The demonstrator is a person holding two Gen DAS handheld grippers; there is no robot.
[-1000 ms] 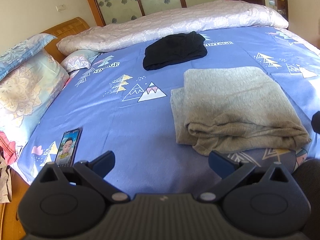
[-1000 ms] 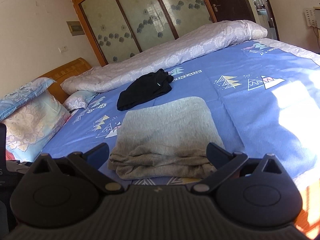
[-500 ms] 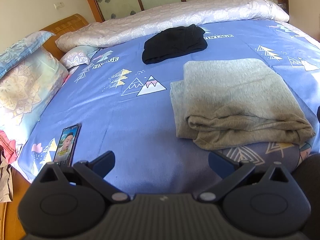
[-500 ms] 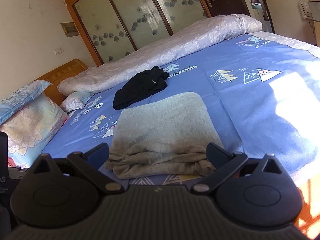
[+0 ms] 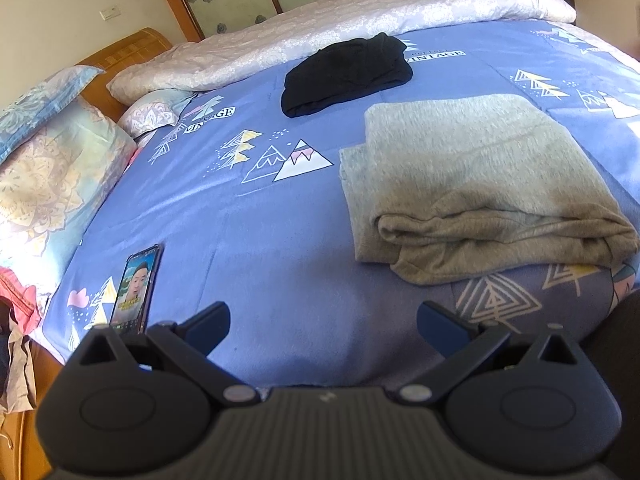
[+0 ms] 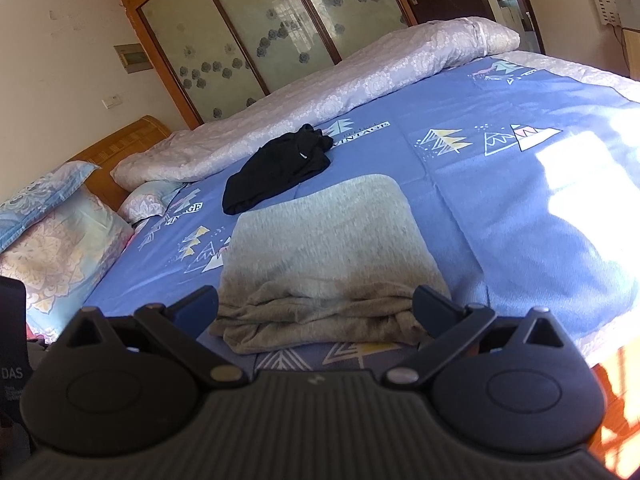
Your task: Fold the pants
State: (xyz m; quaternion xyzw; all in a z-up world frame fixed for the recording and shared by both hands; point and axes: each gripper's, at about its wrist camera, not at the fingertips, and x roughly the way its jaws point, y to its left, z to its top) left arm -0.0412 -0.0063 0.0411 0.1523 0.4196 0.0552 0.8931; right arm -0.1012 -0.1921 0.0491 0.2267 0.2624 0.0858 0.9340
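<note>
While the grey pants (image 6: 328, 256) lie folded into a soft, fuzzy rectangle on the blue printed bed sheet (image 5: 256, 216), my right gripper (image 6: 316, 306) has its jaws spread wide, holding nothing, the rumpled near edge just ahead between them. My left gripper (image 5: 323, 320) gapes equally (also touching nothing), pants ahead to its right.

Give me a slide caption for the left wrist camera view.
Open left claw hovers over the blue bedsheet, folded grey pants ahead, black garment beyond, phone at left.
</note>
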